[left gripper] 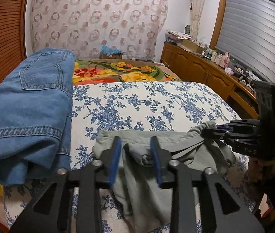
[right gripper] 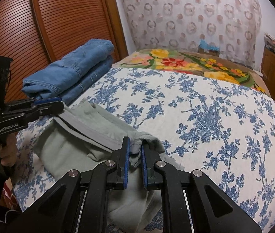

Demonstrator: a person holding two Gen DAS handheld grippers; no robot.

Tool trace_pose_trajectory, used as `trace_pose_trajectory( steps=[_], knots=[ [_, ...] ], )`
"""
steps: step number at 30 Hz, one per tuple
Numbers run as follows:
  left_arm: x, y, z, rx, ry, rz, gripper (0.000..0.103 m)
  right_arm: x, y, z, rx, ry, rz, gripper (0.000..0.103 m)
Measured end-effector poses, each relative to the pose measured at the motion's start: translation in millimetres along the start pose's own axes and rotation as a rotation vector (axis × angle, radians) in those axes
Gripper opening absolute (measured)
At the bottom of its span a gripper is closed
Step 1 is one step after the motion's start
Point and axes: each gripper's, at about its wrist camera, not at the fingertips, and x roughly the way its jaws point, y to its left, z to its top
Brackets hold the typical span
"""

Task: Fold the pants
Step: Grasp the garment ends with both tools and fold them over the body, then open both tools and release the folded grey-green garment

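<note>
Grey-green pants (left gripper: 141, 190) lie bunched at the near edge of the bed and hang over it; they also show in the right wrist view (right gripper: 67, 151). My left gripper (left gripper: 136, 155) has its blue-padded fingers around a fold of the waistband with a gap to the cloth on each side. In the right wrist view the left gripper (right gripper: 59, 103) sits at the pants' left corner. My right gripper (right gripper: 134, 155) is shut on the other corner of the pants; it also shows in the left wrist view (left gripper: 211, 130) at the right.
Folded blue jeans (left gripper: 28, 112) are stacked on the left of the bed, also in the right wrist view (right gripper: 69, 71). The blue-flowered bedcover (right gripper: 205, 116) stretches ahead, a bright floral blanket (left gripper: 121, 71) beyond. A wooden cabinet (left gripper: 205, 71) stands right, a slatted door (right gripper: 40, 23) left.
</note>
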Motion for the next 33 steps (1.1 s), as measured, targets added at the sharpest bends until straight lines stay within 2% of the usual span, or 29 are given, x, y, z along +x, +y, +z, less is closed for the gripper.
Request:
trace_pose_trajectory(
  steps=[2, 8, 10, 17, 19, 20, 27, 32, 33],
  knots=[
    [-0.2, 1.1, -0.4, 0.001, 0.007, -0.011, 0.038, 1.0, -0.7, 0.3, 0.001, 0.0, -0.004, 0.008],
    [-3.6, -2.0, -7.9, 0.019, 0.022, -0.003, 0.039, 1.0, -1.0, 2.5, 0.004, -0.002, -0.01, 0.009],
    [-6.5, -2.0, -10.5, 0.018, 0.026, -0.006, 0.039, -0.8, -2.2, 3.9, 0.011, -0.01, -0.026, 0.016],
    [-4.9, 3.4, -22.6, 0.017, 0.06, 0.0, 0.039, -17.2, -8.8, 1.6, -0.007, -0.022, -0.056, 0.026],
    [-0.1, 6.2, -23.4, 0.005, 0.073, 0.012, 0.039, -21.7, -11.9, -1.8, -0.008, -0.021, -0.048, 0.035],
    [2.6, 6.9, -23.6, 0.001, 0.079, 0.017, 0.039, -22.2, -12.8, -3.1, -0.01, -0.016, -0.043, 0.036],
    [14.5, 3.6, -19.8, 0.012, 0.099, 0.036, 0.039, 3.0, -13.4, 0.1, -0.031, 0.068, -0.038, 0.037],
    [19.5, 7.5, -18.1, 0.01, 0.11, 0.052, 0.039, 19.1, -17.0, 11.1, -0.025, 0.089, -0.022, 0.036],
    [20.2, 8.0, -17.1, 0.007, 0.108, 0.055, 0.039, 21.1, -18.0, 13.4, -0.028, 0.088, -0.018, 0.029]
  ],
)
